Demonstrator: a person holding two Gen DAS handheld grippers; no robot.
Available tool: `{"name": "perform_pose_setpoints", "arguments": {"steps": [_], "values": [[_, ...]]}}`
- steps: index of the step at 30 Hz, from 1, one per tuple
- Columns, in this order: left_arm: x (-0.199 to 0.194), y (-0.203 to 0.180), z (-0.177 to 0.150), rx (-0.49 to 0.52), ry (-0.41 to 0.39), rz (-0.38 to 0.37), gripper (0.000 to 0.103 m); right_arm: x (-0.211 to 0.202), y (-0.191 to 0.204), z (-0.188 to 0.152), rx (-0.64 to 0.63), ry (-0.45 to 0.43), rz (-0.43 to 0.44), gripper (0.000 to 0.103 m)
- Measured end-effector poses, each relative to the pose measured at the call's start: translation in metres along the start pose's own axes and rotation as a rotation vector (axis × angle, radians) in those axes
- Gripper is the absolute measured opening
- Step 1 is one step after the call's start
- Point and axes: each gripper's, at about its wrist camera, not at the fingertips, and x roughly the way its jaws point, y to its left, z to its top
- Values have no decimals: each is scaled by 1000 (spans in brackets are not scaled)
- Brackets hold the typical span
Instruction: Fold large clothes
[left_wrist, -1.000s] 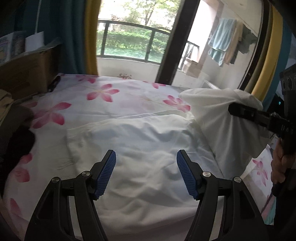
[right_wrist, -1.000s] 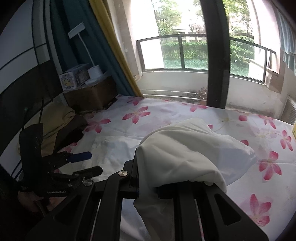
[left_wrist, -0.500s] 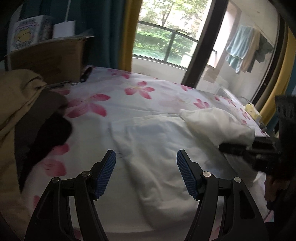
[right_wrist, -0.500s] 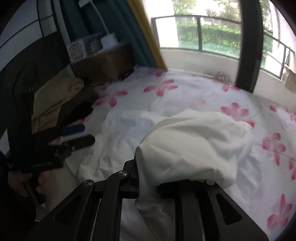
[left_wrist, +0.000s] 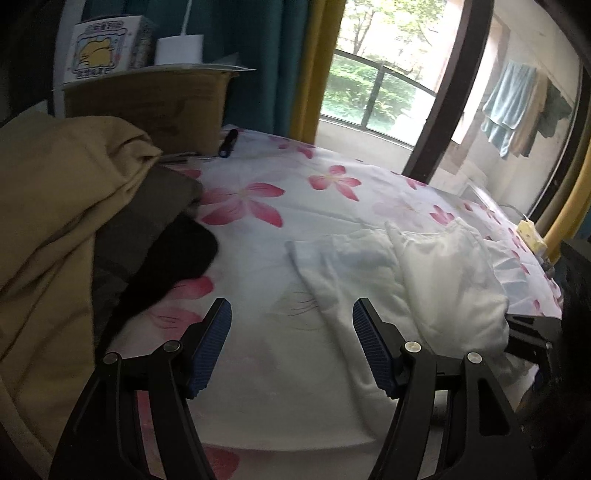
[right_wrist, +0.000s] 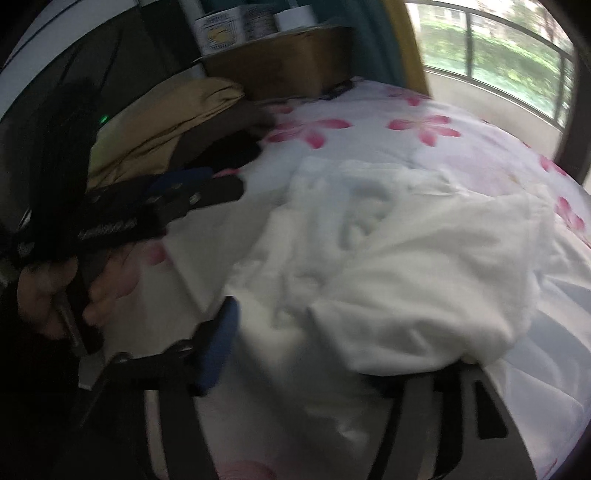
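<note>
- Midway through the fold, a white garment (left_wrist: 417, 280) lies on the flower-print bed (left_wrist: 325, 206), one side doubled over toward the bed's right edge; squaring up and further folds look outstanding.
- Right gripper (right_wrist: 314, 343): jaws opening, the folded cloth draped across them, no longer pinched.
- Left gripper (left_wrist: 291, 343): wide apart, empty, above bare sheet near the bed's front edge.
- Only the right wrist view shows the person's hand (right_wrist: 70, 291).

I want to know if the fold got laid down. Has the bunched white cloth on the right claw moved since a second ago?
Yes. The white garment has come down from window-rail height onto the floral bedsheet, as the right claw opens.
</note>
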Motion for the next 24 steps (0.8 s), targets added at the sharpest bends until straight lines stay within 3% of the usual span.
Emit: {"name": "perform_pose_setpoints", "arguments": {"steps": [3, 7, 14, 24], "values": [[-4, 3, 1, -2, -4, 22, 71, 6, 25, -7, -102, 18, 47, 82], [-9, 3, 3, 0, -10, 38, 71, 6, 30, -13, -138, 33, 36, 82], [-10, -26, 10, 56, -12, 6, 71, -29, 17, -17, -134, -14, -26, 82], [4, -105, 19, 177, 8, -96, 71, -94, -21, -41, -35, -141, -112, 82]]}}
